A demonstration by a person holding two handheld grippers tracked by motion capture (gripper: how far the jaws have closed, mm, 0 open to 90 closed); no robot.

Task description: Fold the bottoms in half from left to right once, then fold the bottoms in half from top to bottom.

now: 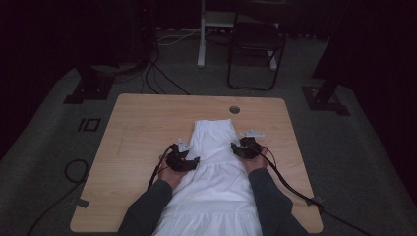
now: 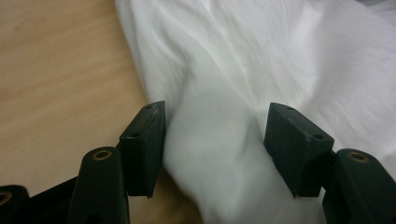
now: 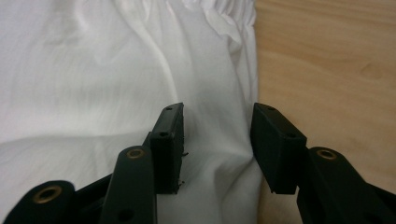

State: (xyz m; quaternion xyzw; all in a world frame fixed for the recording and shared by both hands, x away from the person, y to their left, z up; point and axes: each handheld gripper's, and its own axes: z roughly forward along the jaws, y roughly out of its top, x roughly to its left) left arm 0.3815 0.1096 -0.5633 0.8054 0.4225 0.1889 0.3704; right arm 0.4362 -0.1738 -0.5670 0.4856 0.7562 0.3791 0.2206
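Garment: a white garment (image 1: 214,169) of thin, softly creased cloth, laid out flat along the middle of the counter; it looks like a skirt or dress, though which one cannot be told.
Far end: narrow, with a gathered, puckered band (image 3: 233,11) across it, pointing away from the person.
Near end: the cloth widens in tiers and runs over the counter's near edge between the person's forearms.
Left gripper: the left gripper (image 1: 193,162) sits at the garment's left edge, about midway along its length, held in the person's left hand.
Left gripper state: jaws spread; in the left gripper view a raised fold of the white cloth (image 2: 215,140) lies between the two black pads, the left pad just at the cloth's edge where it meets the wood, and a gap shows at the right pad, so the fold is not pinched.
Right gripper: the right gripper (image 1: 236,149) rests at the garment's right edge, across from the left one, with a grey three-cornered plate on top.
Right gripper state: jaws spread; in the right gripper view the cloth's hem edge (image 3: 219,140) runs between the pads, which stand apart from it without pressing.
Counter: a light wooden counter (image 1: 142,132) with rounded corners and a small round hole (image 1: 234,109) near its far edge.
Room: dim, with grey carpet, black cables on the floor, a dark folding chair (image 1: 255,49) and a white stand leg beyond the counter.
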